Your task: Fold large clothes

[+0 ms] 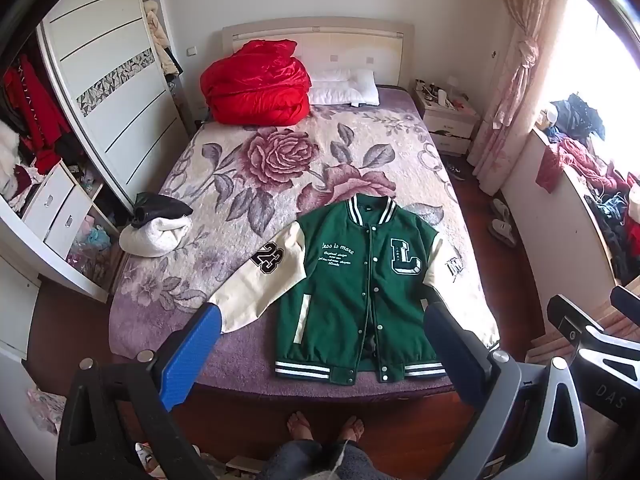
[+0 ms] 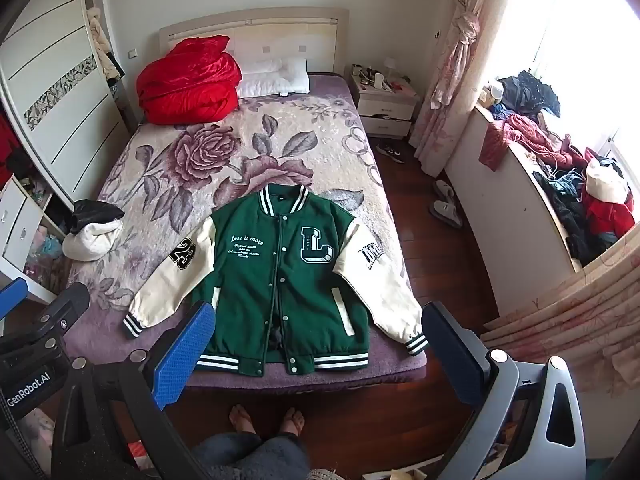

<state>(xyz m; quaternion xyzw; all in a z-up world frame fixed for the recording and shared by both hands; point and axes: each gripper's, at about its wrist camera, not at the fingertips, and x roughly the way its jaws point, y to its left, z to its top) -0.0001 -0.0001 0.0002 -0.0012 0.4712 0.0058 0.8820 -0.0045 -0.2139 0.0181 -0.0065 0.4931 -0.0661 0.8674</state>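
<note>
We see the green varsity jacket (image 1: 360,292) lying face up and snapped shut at the foot of the bed (image 1: 240,184), collar toward the headboard, hem at the near edge, both cream sleeves spread out to the sides. Our left tongs (image 1: 320,344) hang above the bed's near edge with their jaws spread wide and nothing between them, one blue pad (image 1: 188,360) over the sleeve with the "23" patch, the other finger over the jacket's opposite side. Our right tongs (image 2: 316,348) hold the same pose, gaping and empty, raised above the hem and touching no cloth.

Only the right wrist view shows both striped cuffs and the full patch on the far sleeve; in the left wrist view those cuffs sit behind the fingers. The left wrist view alone looks into the open wardrobe (image 1: 36,128) with red clothes hanging. Both show the red quilt (image 1: 256,84) beside the pillows (image 1: 344,88), a black and white bundle (image 1: 156,228) near the bed's edge, and our bare feet (image 1: 324,428) on the wooden floor.
</note>
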